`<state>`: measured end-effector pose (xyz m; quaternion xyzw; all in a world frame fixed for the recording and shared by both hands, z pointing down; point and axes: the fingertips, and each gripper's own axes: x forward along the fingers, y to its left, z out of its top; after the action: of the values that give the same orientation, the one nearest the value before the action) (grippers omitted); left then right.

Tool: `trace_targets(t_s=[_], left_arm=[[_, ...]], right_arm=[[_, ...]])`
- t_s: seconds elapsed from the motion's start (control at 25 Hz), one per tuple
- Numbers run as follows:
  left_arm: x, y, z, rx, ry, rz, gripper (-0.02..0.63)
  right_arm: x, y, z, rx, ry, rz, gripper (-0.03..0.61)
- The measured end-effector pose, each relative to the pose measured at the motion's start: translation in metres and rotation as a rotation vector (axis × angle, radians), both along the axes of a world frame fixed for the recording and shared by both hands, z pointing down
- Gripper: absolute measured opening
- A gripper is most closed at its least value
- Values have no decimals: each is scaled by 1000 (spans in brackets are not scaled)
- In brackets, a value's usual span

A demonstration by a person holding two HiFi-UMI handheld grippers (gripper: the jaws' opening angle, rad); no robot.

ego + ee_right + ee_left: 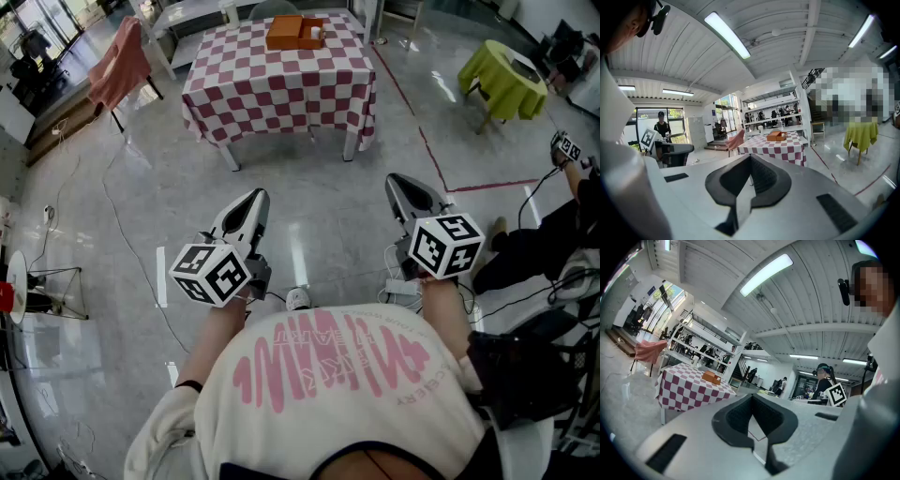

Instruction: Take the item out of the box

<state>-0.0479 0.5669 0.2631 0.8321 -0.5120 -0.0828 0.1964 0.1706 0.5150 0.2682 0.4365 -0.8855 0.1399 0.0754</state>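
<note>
A big open hall used as a robotics lab or data-collection space, not a home. A ribbed metal ceiling (811,296) carries long strip lights (766,273), and the polished grey floor (309,206) is marked with a red tape line (427,150) and crossed by loose cables (122,234). Metal shelves (776,110) stand along the back. A bench (281,89) in a checked cloth and a green-draped table (502,80) stand apart as separate stations, and another person (824,380) wears headgear beside a square-marker cube (836,393).
</note>
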Motion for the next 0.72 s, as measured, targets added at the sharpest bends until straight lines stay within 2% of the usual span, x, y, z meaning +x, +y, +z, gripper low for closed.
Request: trace_targets(t_s=[0.48, 0.72], left_arm=[[-12, -24, 9, -17, 10, -19, 8], [-40, -48, 10, -19, 43, -53, 8]], right_arm=[[-9, -28, 10, -17, 13, -2, 6], [-29, -53, 10, -31, -29, -4, 6]])
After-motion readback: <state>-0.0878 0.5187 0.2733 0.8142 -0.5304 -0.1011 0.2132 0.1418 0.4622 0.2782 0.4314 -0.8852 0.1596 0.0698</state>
